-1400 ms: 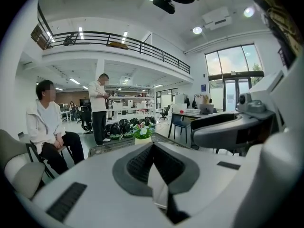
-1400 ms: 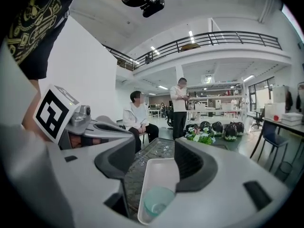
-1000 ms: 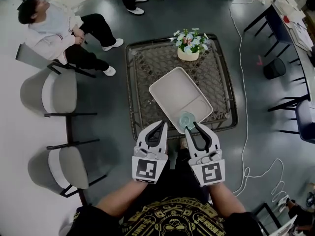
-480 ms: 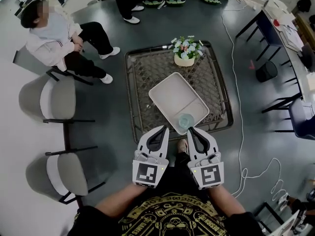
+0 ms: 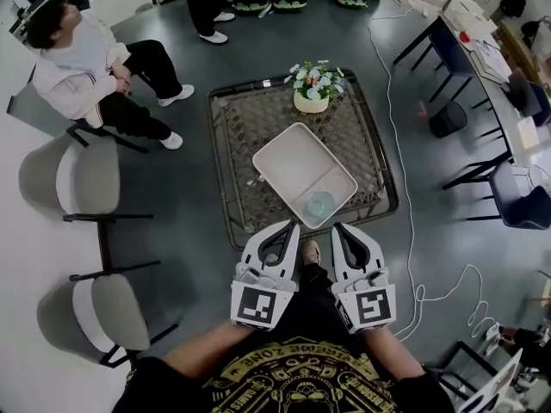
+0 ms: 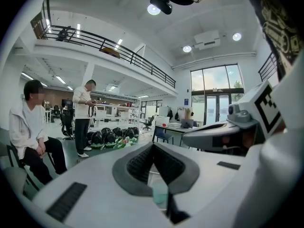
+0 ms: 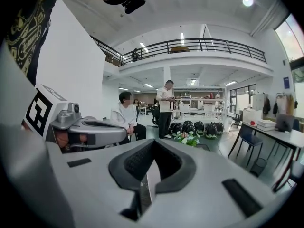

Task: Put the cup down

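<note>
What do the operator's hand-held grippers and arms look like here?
The left hand-held gripper and right hand-held gripper are white wedge-shaped shells with dark ribbed pads inside the jaws. Each carries a cube with a black-and-white square marker. The person wears a black shirt with gold print; forearms bare.

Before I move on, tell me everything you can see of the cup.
The cup is small, round and clear with a pale blue-green tint; it could be glass or plastic. It stands upright and looks empty, in the smaller end compartment of the white tray on the woven table. Only the tray touches it; the left claw and right claw are apart from it.
</note>
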`<move>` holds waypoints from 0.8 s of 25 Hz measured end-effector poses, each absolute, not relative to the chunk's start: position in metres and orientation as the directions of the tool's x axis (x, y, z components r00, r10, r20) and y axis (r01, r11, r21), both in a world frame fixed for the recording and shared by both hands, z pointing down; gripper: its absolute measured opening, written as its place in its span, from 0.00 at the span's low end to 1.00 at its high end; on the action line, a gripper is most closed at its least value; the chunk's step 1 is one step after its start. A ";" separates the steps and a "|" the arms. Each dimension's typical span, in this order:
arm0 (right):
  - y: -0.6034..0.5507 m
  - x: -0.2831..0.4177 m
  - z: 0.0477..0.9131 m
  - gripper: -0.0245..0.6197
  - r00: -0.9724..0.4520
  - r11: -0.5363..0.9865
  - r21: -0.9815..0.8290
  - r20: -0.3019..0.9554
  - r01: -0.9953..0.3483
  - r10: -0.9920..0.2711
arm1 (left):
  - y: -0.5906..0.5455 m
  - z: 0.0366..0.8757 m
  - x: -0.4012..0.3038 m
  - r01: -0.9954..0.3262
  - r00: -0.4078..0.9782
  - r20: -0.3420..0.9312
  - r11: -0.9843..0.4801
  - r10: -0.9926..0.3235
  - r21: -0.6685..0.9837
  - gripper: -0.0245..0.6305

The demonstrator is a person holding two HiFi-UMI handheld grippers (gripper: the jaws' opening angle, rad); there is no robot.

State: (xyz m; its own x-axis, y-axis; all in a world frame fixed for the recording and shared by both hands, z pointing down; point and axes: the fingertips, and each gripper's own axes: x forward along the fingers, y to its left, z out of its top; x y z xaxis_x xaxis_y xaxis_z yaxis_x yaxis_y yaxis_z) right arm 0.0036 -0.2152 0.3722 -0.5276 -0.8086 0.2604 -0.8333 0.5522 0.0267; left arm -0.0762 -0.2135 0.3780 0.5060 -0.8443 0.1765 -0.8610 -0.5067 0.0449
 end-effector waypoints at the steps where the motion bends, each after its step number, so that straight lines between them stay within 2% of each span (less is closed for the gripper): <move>1: -0.213 0.004 0.371 0.05 -0.524 0.548 0.025 0.261 -0.836 -0.811 | -0.212 0.377 -0.076 -0.857 0.513 0.176 -0.514 -0.840 0.043 0.04; 9: -0.198 0.012 0.366 0.05 -0.527 0.550 0.024 0.252 -0.835 -0.812 | -0.200 0.370 -0.066 -0.855 0.517 0.147 -0.517 -0.843 0.043 0.04; 20: -0.161 0.058 0.361 0.05 -0.608 0.636 0.025 0.266 -0.771 -0.748 | -0.159 0.370 -0.016 -0.911 0.411 0.185 -0.407 -0.893 0.059 0.04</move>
